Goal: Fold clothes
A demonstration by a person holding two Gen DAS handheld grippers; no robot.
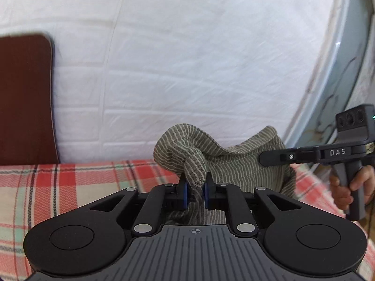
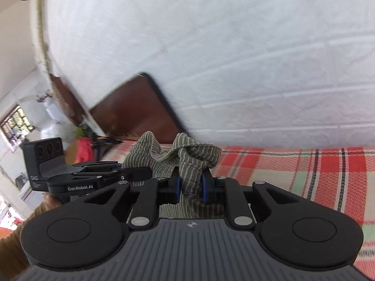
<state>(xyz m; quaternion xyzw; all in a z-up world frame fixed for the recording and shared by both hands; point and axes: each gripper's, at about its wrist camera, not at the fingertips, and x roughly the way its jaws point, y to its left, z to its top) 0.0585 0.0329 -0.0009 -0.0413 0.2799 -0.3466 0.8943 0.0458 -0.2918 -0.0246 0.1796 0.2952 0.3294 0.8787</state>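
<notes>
A white brick-patterned wall fills most of what I see, with a dark brown headboard against it. Below lies the red, green and cream plaid bedcover. Above it hangs the green striped garment, bunched and lifted clear of the cover, stretched between my two tools. My left gripper pinches one gathered edge of it; my right gripper pinches another fold, both sets of blue pads pressing cloth.
</notes>
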